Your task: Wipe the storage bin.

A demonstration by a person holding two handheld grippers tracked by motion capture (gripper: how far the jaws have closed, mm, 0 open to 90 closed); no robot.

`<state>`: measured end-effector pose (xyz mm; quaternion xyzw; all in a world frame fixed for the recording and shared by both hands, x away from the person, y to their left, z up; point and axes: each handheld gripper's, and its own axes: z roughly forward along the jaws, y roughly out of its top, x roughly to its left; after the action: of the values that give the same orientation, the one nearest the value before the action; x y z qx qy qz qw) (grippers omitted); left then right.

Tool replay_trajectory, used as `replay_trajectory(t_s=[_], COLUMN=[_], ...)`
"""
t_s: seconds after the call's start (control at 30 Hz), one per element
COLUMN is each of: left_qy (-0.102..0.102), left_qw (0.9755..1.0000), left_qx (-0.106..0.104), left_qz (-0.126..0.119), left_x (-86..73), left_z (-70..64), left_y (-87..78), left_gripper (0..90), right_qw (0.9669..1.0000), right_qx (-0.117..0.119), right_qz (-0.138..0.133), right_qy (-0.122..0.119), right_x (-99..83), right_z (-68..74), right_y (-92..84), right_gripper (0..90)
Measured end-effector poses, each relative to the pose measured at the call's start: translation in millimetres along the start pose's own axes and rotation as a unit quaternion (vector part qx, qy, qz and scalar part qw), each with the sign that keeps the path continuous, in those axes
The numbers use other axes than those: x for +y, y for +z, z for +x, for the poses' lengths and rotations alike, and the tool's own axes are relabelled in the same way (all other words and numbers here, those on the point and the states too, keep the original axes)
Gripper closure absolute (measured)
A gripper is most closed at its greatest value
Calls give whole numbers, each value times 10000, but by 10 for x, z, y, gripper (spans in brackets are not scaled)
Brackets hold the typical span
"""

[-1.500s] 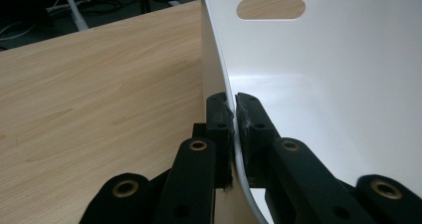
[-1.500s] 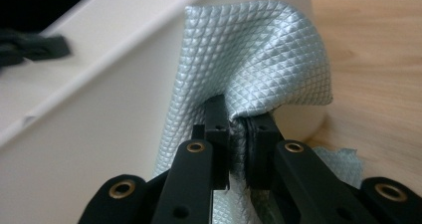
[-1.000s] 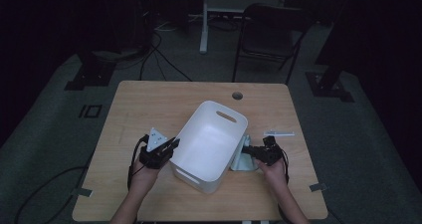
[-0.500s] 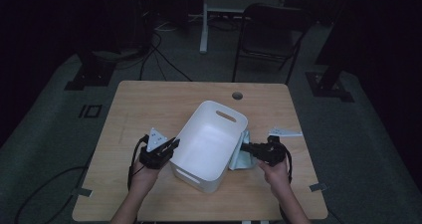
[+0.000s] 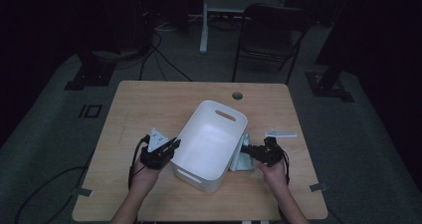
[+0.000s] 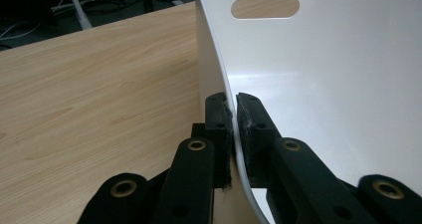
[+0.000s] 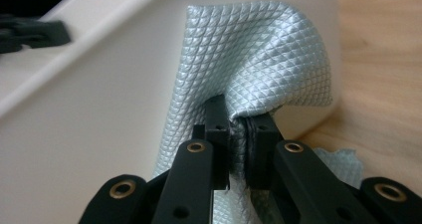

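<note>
A white plastic bin (image 5: 211, 144) with slot handles stands on the wooden table (image 5: 149, 104), turned at an angle. My left gripper (image 5: 171, 145) is shut on the bin's left rim (image 6: 234, 129), one pad outside the wall and one inside. A pale blue quilted cloth (image 5: 242, 157) lies bunched against the bin's right wall (image 7: 89, 109). My right gripper (image 5: 247, 150) is shut on a fold of the cloth (image 7: 249, 69), which drapes up over the jaws beside the bin.
A small pale flat piece (image 5: 280, 134) lies on the table right of the bin. A round cable hole (image 5: 237, 95) sits near the table's far edge. A dark chair (image 5: 271, 40) and a stand (image 5: 89, 69) are on the floor beyond.
The right hand has shifted slightly left toward the bin with the cloth in its jaws. The left hand and the bin have stayed put.
</note>
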<state>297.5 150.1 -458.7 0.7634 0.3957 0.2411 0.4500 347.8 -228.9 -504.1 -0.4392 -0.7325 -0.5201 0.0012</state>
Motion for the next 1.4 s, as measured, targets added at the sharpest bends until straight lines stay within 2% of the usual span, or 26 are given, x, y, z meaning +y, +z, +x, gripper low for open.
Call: replay_trajectory(t_s=[0.17,0.27,0.33,0.4,0.47,0.53,0.63,0.73,0.77,0.8,0.9,1.03,1.13,1.4], left_qy=[-28,-52,-129,-93,-117,-89,-71,-88,-99,-100,-81,-50,-35,-58], left_qw=[10000,10000,9999,9999,9999,9998,9998,9999,9999,9999,10000,10000,10000,10000], left_qx=[-14,-11,-3,67,119,176,182,117,74,58,-21,-22,-35,-33], left_qz=[-11,-12,-52,-31,-29,-12,8,-3,-14,-16,-52,-35,-27,-36], left_x=[-3,-3,-10,-5,-5,-4,-2,-2,-2,-2,-8,-4,-1,0], left_z=[7,9,7,-7,-20,-34,-46,-48,-50,-52,-49,-53,-49,-50], left_y=[-2,-1,2,3,1,-3,-5,-1,3,4,5,7,10,15], left_gripper=[847,846,838,839,840,842,842,843,842,842,839,839,838,838], right_qw=[9994,9992,9985,9982,9985,9991,9994,9977,9975,9983,9984,9987,9992,9999], right_qx=[-178,-231,-256,-285,-186,-93,277,631,616,412,365,283,152,-58], right_qz=[235,279,331,368,317,291,100,-243,-310,-316,-351,-361,-298,-85], right_qy=[168,190,354,389,406,291,153,-62,-157,-282,-235,-199,-222,-57], right_x=[-82,-97,-131,-112,-101,-79,-60,-47,-42,-42,-54,-68,-85,-168], right_z=[-138,-162,-207,-174,-131,-63,92,297,350,412,397,382,339,171], right_y=[118,142,184,167,134,87,-48,-218,-253,-263,-228,-197,-169,-48], right_gripper=[835,835,835,836,836,836,835,834,834,835,834,835,835,835])
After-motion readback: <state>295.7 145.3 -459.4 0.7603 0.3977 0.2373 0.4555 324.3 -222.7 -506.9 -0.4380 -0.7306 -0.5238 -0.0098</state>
